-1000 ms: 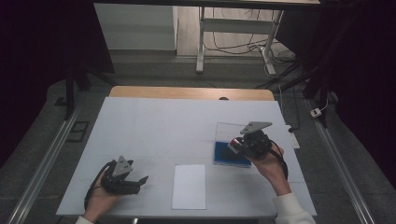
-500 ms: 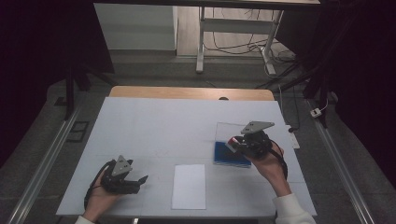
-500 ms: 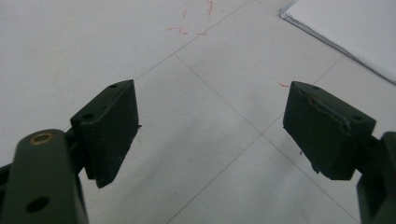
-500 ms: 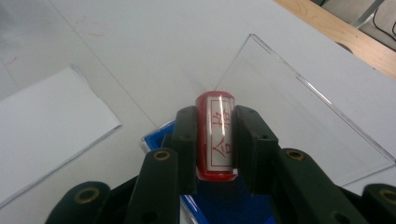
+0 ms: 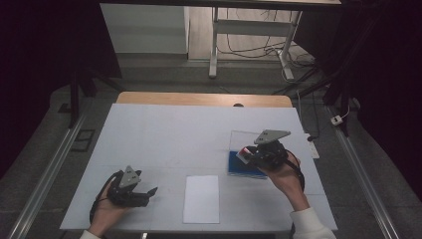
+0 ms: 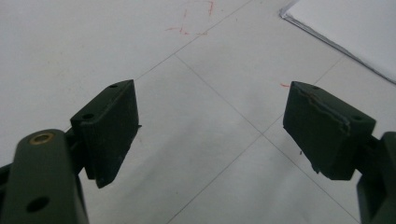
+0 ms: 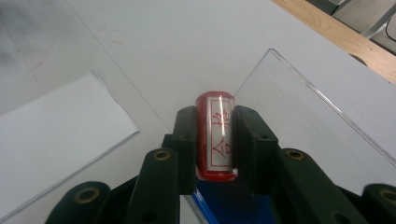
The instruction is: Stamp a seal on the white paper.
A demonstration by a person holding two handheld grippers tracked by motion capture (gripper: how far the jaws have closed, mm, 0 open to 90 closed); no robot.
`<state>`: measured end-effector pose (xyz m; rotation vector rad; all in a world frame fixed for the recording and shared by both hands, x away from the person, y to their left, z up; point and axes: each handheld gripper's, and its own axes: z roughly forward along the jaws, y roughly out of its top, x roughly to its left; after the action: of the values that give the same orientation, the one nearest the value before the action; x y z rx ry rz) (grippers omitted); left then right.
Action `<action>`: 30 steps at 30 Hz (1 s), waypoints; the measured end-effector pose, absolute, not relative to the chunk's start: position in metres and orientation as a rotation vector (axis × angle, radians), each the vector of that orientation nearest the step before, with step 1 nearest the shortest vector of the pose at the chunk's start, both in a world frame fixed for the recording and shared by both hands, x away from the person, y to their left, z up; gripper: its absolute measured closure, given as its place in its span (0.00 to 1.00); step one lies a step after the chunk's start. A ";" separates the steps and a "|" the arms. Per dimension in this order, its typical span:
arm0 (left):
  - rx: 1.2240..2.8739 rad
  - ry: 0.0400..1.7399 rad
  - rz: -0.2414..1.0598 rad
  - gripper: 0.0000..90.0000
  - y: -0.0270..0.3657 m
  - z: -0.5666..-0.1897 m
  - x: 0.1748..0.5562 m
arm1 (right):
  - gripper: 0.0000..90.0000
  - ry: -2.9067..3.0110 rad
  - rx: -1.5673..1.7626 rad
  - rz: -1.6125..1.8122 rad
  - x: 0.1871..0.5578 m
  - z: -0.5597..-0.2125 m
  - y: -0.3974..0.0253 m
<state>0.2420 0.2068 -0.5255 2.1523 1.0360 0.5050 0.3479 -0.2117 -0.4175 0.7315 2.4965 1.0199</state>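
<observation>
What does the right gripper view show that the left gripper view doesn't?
Right gripper view: the right gripper shut on a red stamp with a white label, above a blue pad and a clear lid. Left gripper view: the left gripper open over bare table, with red marks on it. Both: the white paper sheet.
</observation>
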 end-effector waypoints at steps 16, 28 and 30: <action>2.153 1.030 0.506 0.20 0.206 -0.525 0.244 | 0.77 2.578 0.631 1.074 0.335 -0.418 -0.188; 2.153 1.030 0.501 0.20 0.206 -0.526 0.244 | 0.77 2.635 0.579 1.093 0.330 -0.422 -0.173; 2.155 1.030 0.499 0.20 0.206 -0.526 0.244 | 0.77 2.640 0.571 1.093 0.329 -0.423 -0.171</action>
<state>0.2443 0.2056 -0.5259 2.1555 1.0302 0.4994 0.3285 -0.1707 -0.4226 0.5708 2.6395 1.0934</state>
